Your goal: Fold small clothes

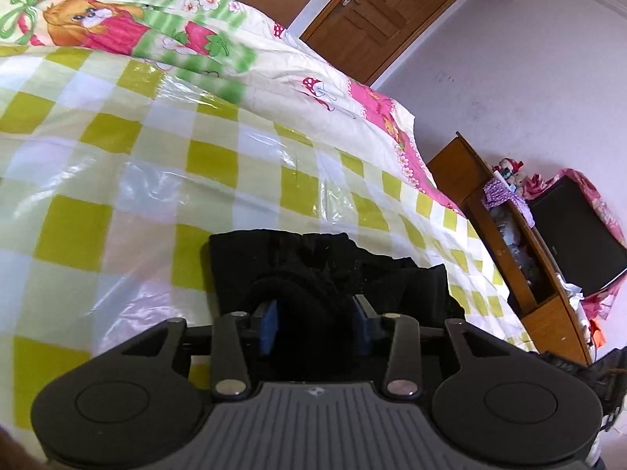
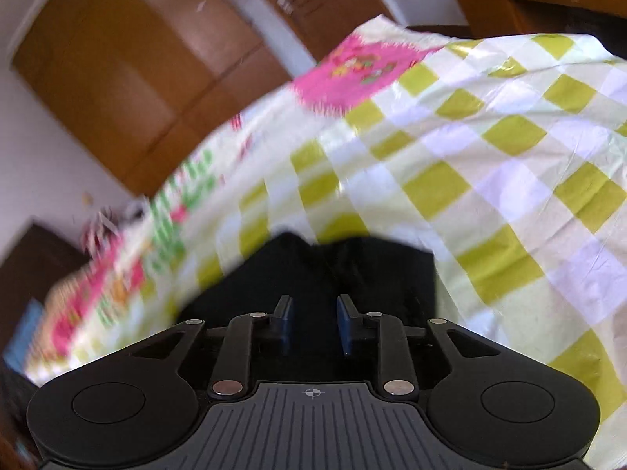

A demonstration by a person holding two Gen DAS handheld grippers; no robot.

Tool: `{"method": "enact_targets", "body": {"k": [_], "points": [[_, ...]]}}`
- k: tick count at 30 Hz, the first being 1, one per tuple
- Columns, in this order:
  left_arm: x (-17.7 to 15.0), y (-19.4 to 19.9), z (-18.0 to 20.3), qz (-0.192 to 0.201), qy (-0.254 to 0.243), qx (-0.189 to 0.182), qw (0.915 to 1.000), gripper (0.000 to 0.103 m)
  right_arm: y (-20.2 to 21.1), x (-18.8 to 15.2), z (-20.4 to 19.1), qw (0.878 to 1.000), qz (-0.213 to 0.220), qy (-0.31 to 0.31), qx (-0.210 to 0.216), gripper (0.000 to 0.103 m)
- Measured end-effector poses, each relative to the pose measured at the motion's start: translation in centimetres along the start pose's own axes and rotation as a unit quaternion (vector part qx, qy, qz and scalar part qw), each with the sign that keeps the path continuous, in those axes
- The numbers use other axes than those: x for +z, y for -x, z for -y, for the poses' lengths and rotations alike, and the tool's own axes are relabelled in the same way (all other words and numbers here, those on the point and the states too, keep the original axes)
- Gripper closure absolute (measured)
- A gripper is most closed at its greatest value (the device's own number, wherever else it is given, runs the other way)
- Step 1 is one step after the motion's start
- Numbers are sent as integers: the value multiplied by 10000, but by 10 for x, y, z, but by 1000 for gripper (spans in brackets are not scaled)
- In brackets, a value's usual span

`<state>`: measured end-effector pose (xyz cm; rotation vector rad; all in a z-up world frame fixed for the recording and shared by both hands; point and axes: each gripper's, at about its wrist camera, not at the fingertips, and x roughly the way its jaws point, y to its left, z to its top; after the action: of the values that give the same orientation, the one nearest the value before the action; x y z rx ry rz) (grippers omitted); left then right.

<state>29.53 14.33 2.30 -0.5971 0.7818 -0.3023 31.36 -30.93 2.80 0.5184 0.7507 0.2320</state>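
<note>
A: Where is the small black knit garment (image 1: 313,270)?

B: It lies bunched on the bed, on a glossy plastic sheet checked in yellow-green and white (image 1: 117,164). The knit looks soft and fuzzy, with rumpled edges.

A: And the left hand-held gripper (image 1: 316,323)?

B: Its blue-padded fingers stand apart with a fold of the black cloth bulging up between them; whether they actually pinch it I cannot tell.

A: The right hand-held gripper (image 2: 313,323)?

B: Its fingers are apart above the same garment (image 2: 313,274), with nothing pressed between the pads. That view is motion-blurred.

A: Any writing?

B: None that I can read.

A: What surrounds it?

B: Wide checked sheet beyond and to either side of the garment. Past it a cartoon-print quilt in pink, green and cream (image 1: 164,35), then brown wooden doors (image 1: 376,19) and a wooden shelf unit (image 1: 521,258) beside the bed's far edge.
</note>
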Motion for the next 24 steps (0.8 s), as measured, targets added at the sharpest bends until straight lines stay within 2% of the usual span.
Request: {"method": "enact_targets", "body": {"k": [2,5,6,10,13,14,17,22,24], "points": [[6,8,-2,97,46,6,9999,45,-5,-4,-9,9989,-36,448,-91,76],[7,21,-6,263,61,78,9996,35,-24,2,-22,9948,-114,1006,-125,65],[6,21,-8,230,74,121,9996,31,-34,3,-23,9940,-178,1071,-152,64],[-8,9,-21,-117,179,270,9994,31,-71,5,-31,9880,-418,1438,-371,63],[-11,-4,-27,-209,318,283,9989,31,-85,6,-34,9866,-542,1515,-282,63],[-11,-9,-27,-231,315,288,9988,31,-86,6,-34,9870,-546,1487,-272,66],[-6,-22,-18,-272,148,312,9990,31,-81,8,-32,9902,-560,1265,-189,92],[4,-30,5,-185,-241,252,9992,31,-25,19,-23,9974,-135,551,444,93],[10,-36,7,-182,-184,294,9992,31,-5,21,-15,9982,105,340,485,94]]}}
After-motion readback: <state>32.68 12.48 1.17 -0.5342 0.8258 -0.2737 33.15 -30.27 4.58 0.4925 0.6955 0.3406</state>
